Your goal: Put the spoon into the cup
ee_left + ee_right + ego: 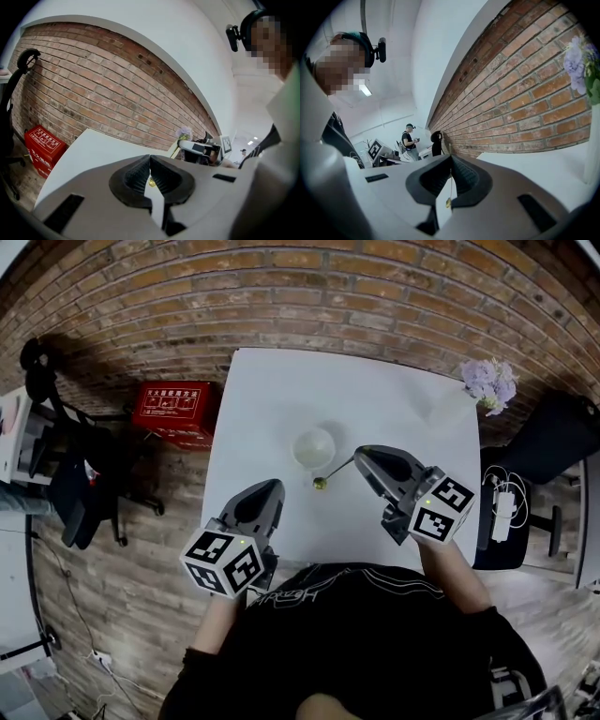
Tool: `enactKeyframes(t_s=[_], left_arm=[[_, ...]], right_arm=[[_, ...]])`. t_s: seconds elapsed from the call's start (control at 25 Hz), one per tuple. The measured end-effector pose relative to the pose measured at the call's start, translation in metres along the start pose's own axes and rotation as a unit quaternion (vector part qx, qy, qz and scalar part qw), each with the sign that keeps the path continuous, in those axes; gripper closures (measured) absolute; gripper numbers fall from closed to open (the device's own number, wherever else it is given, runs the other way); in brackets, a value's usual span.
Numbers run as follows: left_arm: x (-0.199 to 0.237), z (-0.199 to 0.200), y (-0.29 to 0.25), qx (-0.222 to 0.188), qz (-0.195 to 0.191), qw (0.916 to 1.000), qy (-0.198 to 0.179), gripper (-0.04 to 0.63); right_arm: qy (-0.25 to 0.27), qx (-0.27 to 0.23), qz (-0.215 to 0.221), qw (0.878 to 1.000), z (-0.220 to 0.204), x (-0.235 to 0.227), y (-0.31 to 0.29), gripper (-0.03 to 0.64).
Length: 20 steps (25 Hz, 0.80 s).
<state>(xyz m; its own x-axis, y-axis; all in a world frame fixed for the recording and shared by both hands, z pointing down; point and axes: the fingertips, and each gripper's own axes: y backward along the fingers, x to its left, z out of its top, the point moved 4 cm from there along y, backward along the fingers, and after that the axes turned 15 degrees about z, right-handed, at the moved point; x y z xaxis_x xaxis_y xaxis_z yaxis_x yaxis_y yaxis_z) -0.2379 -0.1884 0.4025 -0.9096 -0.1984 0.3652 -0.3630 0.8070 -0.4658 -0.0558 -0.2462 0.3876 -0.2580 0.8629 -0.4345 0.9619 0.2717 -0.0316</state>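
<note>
A white table [281, 409] stands by a brick wall [281, 296]. Purple flowers [489, 382] sit at its corner; a red box [175, 409] lies on the floor beside it.

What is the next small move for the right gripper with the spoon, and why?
Probably carry the right gripper a little toward the cup, so the spoon tip comes above its mouth. This gripper's fingers are shut on the spoon's handle, and the tip is beside the cup, not yet inside.
</note>
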Motion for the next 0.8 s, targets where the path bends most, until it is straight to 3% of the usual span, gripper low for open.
enactKeyframes(t_s=[0.8], left_arm=[[0.036, -0.028, -0.022, 0.039, 0.008, 0.9988, 0.029, 0.591]], right_arm=[[0.039, 0.037, -0.041, 0.998, -0.018, -0.056, -0.039, 0.617]])
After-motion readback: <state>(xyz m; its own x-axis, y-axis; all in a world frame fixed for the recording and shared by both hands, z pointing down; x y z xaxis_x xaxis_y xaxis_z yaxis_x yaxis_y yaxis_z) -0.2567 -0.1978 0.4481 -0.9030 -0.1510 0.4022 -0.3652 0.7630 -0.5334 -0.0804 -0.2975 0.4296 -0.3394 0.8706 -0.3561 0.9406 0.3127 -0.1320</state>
